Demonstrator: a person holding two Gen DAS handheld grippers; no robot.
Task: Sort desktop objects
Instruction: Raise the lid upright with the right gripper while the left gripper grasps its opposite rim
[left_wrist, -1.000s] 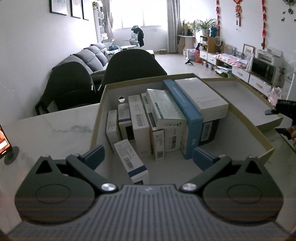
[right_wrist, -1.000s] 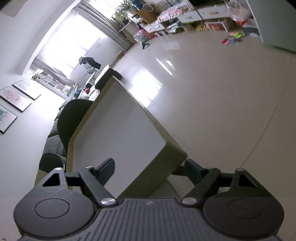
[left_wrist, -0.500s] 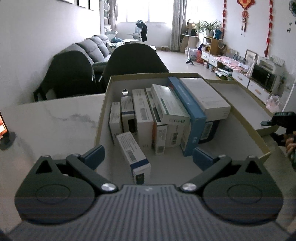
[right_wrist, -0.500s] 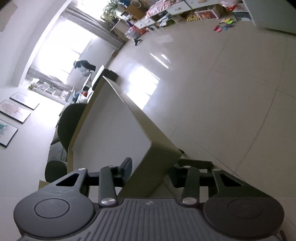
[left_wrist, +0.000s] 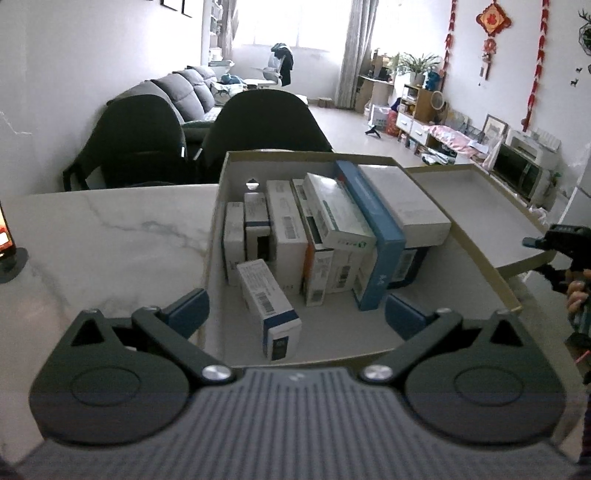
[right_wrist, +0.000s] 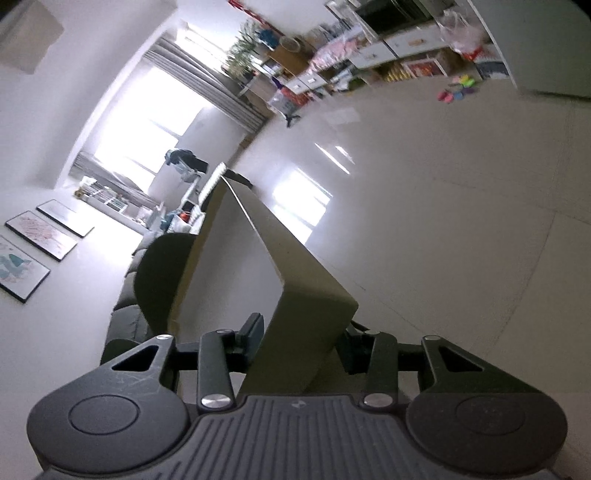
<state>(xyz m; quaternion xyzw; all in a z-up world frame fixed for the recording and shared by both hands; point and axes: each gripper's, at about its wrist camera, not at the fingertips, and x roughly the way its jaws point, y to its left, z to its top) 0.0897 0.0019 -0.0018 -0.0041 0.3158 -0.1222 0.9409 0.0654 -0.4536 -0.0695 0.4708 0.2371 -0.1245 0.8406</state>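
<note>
An open tan cardboard box (left_wrist: 480, 266) sits on the white marble tabletop (left_wrist: 110, 236), packed with white and blue cartons (left_wrist: 332, 236) standing on edge. Its shallow tan cardboard lid (left_wrist: 476, 206) lies just beside it to the right. The right gripper (right_wrist: 299, 343) is clamped narrow on the lid's corner wall. The left gripper (left_wrist: 295, 306) hangs wide apart and empty above the box's near edge.
</note>
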